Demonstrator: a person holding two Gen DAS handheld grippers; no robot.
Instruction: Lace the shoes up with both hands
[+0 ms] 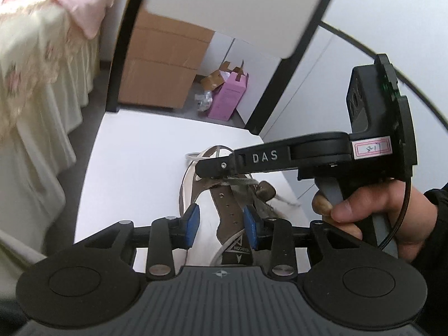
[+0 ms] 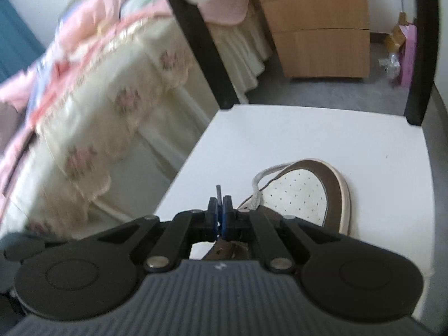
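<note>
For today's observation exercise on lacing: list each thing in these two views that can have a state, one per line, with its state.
Left gripper: open, blue pads either side of the shoe's tongue, nothing pinched.
Right gripper: shut on the dark lace tip.
Brown and white perforated leather shoe: lying on the white tabletop, partly laced.
Grey shoelace: loose, looped beside the toe.
Wooden drawer unit: drawers closed.

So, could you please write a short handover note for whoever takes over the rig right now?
Left tongs: open above the shoe tongue, holding nothing.
Right tongs: shut on a thin dark lace tip.
Brown-and-white perforated sneaker: lying on the white table, its grey lace looped loose near the toe.
Done: right side has the lace end.
Left: most eyelets look empty, so probably thread them, then tighten and tie.
</note>
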